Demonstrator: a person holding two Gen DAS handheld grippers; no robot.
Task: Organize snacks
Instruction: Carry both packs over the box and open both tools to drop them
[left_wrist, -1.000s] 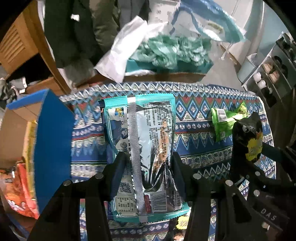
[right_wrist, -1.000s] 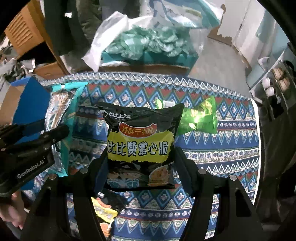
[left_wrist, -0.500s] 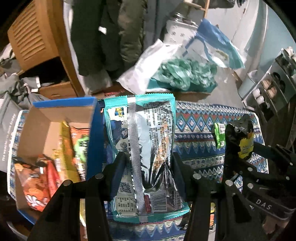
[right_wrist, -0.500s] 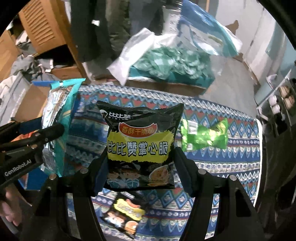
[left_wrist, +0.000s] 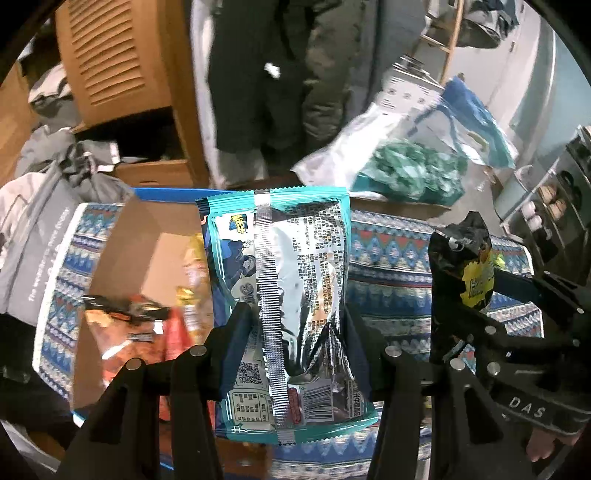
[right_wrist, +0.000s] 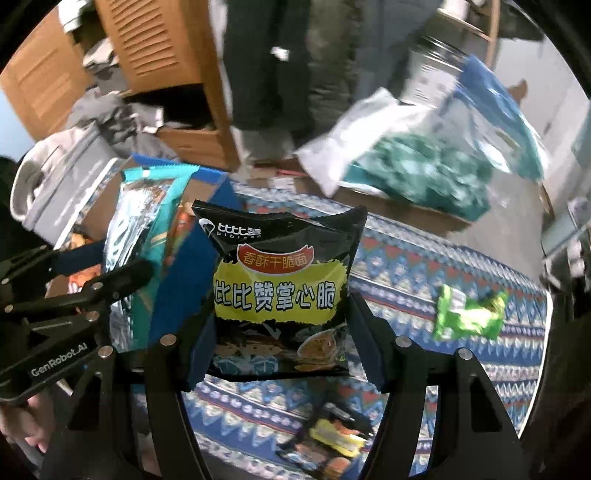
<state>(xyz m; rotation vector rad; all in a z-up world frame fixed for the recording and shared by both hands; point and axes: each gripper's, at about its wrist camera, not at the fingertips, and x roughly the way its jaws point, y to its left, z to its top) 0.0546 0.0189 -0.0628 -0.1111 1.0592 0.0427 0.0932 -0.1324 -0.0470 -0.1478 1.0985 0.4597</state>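
Note:
My left gripper (left_wrist: 293, 332) is shut on a teal and silver snack pack (left_wrist: 288, 280), held upright with its back seam facing me, just right of an open cardboard box (left_wrist: 140, 236) with a blue rim. Orange and yellow snack bags (left_wrist: 136, 332) stand in the box. My right gripper (right_wrist: 280, 328) is shut on a black and yellow noodle snack pack (right_wrist: 280, 288), held above the patterned tablecloth (right_wrist: 461, 266). The box's blue wall (right_wrist: 177, 295) is just to its left. The left gripper with its teal pack (right_wrist: 140, 236) shows at the left of the right wrist view.
A green snack bag (right_wrist: 469, 314) lies on the cloth at the right. A black and yellow pack (right_wrist: 336, 435) lies near the front edge. Behind the table are a wooden cabinet (left_wrist: 122, 62), hanging clothes and a box of teal packets (left_wrist: 406, 173).
Both grippers have moved left with their packs. The open box has come further into both views, and the green bag has slid toward the right edge.

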